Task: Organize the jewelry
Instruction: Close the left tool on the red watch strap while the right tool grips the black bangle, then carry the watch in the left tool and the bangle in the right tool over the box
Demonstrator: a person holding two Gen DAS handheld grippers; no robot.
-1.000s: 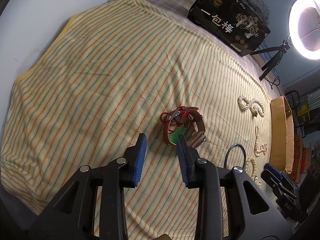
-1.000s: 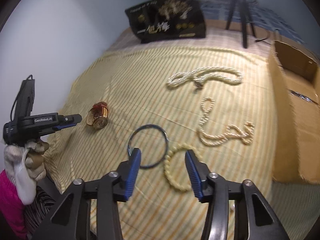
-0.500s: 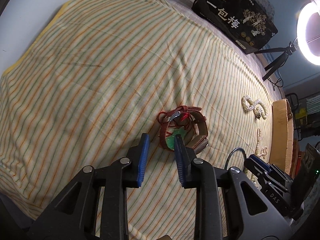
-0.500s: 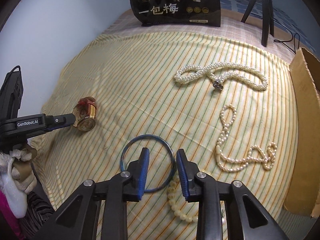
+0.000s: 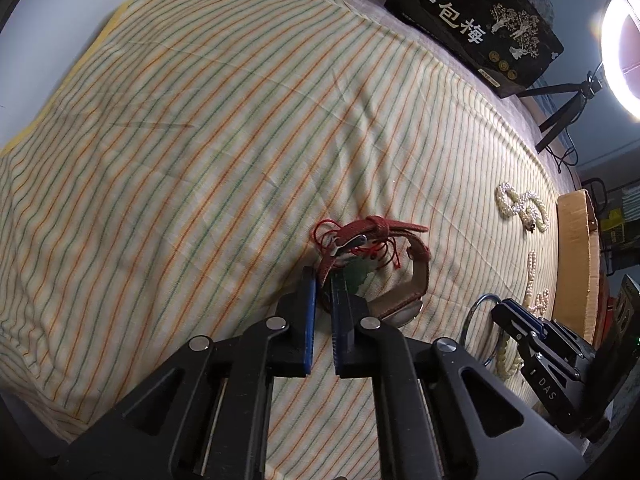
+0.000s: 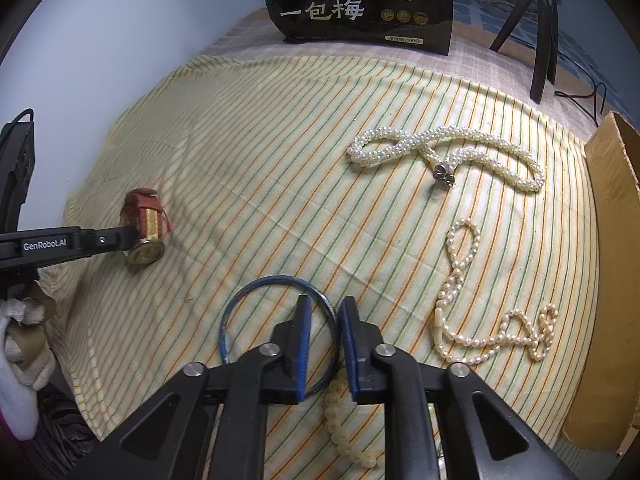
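Red leather, then blue wire: pick-up step on both sides at once. Clamped tight on the near strap of the watch [image 5: 384, 264] with the left gripper [image 5: 325, 280], jaws down to a narrow slit and the strap caught between the tips; green pendant and red cord tangled inside the same loop. Closing with the right gripper [image 6: 324, 312] over the right-hand rim of the bangle [image 6: 240, 300], wire between the jaws but, by the look of it, not yet squeezed from both sides.

Both pieces lying on the striped cloth [image 5: 200, 140], watch towards its left edge, bangle at the near edge just beside a bead bracelet [image 6: 340, 432]. Further right, untouched: a thick pearl necklace [image 6: 440, 144] and a thin pearl strand [image 6: 460, 272], with a cardboard box [image 6: 612, 240] at the right border, probably the place to put things.

Next, as a judgement: finish the squeeze on the wire, then lift straight up without dragging the bracelet along or snagging the cord, and carry across to wherever the pieces belong.

Pose: both tools pitched steeply down at the cloth, fingers side by side, left one held in a gloved hand [image 6: 20, 340].
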